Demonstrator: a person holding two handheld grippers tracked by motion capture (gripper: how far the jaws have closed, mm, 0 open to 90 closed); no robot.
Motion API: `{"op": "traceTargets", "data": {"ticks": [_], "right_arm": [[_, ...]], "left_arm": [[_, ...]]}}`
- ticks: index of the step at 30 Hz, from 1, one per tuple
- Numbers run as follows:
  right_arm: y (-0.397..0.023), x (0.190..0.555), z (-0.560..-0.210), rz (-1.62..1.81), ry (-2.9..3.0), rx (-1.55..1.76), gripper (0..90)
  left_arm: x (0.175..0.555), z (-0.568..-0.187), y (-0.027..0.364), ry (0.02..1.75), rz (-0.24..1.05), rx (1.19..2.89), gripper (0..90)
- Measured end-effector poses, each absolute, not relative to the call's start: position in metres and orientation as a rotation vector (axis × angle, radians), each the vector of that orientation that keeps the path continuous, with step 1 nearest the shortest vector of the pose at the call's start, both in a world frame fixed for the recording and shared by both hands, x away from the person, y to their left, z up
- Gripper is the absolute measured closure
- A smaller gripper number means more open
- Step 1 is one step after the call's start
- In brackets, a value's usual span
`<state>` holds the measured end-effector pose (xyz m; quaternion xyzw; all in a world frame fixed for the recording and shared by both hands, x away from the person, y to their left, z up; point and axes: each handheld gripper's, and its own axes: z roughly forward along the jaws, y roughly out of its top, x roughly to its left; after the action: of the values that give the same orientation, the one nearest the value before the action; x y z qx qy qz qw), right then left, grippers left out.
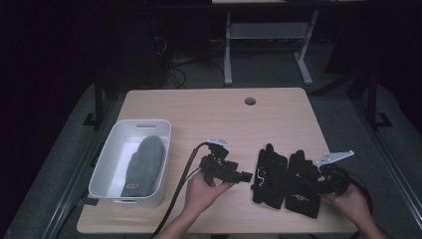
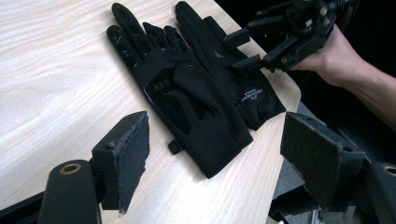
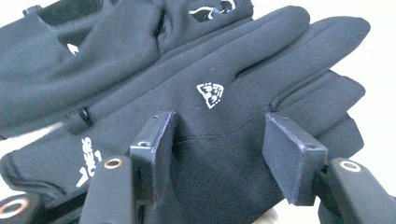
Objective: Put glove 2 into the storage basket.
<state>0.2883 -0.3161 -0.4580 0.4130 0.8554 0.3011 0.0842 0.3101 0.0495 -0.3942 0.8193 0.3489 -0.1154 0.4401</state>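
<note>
Black gloves (image 1: 286, 179) flat on table | R claw (image 3: 217, 149) apart, straddling right glove | L claw (image 2: 212, 158) apart, empty

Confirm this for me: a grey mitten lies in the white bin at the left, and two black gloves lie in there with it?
Not quite. The grey mitten does lie in the white bin, but the two black gloves lie side by side on the table, as the high view shows.

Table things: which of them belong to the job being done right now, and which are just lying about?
In the job: two black gloves, right hand-held gripper with its jaws over one glove, left hand-held gripper, white bin, grey mitten inside it.

Lying about: cables on the floor, frame of another table.
</note>
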Motion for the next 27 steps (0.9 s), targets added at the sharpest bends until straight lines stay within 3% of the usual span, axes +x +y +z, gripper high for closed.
{"op": "traceTargets", "data": {"ticks": [5,9,11,27], "right_arm": [[-0.314,0.285,-0.458,0.905,2.548,1.220,52.4],[-0.315,0.285,-0.457,0.919,2.557,1.239,69.5],[-0.314,0.285,-0.456,0.918,2.571,1.240,73.4],[-0.320,0.280,-0.416,1.092,2.481,1.317,75.9]], "left_arm": [[0.309,-0.395,0.049,0.865,-0.291,2.035,23.6],[0.307,-0.394,0.050,0.860,-0.287,2.034,23.6],[0.307,-0.394,0.050,0.860,-0.285,2.034,23.6],[0.306,-0.392,0.055,0.859,-0.274,2.019,23.7]]}}
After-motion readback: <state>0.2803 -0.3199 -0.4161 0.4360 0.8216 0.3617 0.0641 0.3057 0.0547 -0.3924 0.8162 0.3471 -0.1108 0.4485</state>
